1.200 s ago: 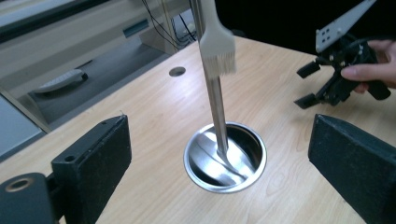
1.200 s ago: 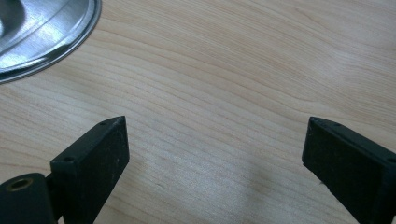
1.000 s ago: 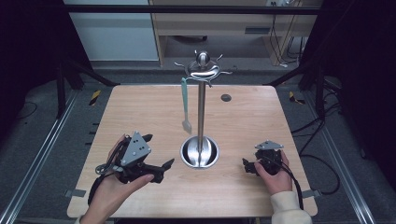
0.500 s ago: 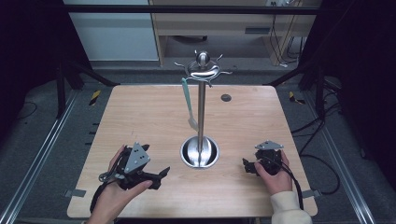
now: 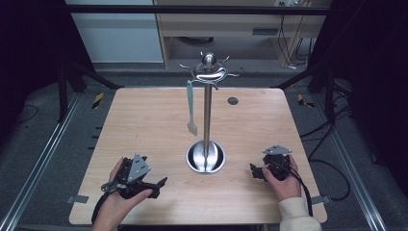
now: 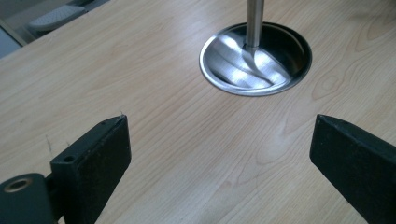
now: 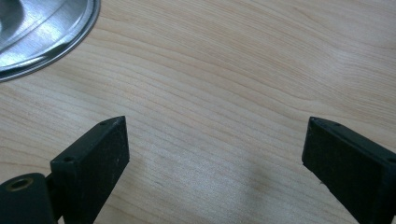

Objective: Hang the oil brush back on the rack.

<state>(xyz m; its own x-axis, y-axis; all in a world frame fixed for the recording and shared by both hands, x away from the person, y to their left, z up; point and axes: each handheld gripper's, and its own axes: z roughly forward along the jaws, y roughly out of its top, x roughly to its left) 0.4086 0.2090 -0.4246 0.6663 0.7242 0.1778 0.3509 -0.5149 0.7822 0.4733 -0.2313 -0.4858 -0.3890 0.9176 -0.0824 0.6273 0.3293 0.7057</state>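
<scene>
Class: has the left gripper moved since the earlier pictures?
Yes. The left gripper has drawn back toward the table's near edge, away from the stand's base.

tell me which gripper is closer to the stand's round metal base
Left, by a little. The left gripper sits just left of the base; the right gripper sits slightly farther off on its right.

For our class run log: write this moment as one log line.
left gripper: open, empty, near table front | right gripper: open, empty, beside stand base | spatula: hanging on stand
</scene>
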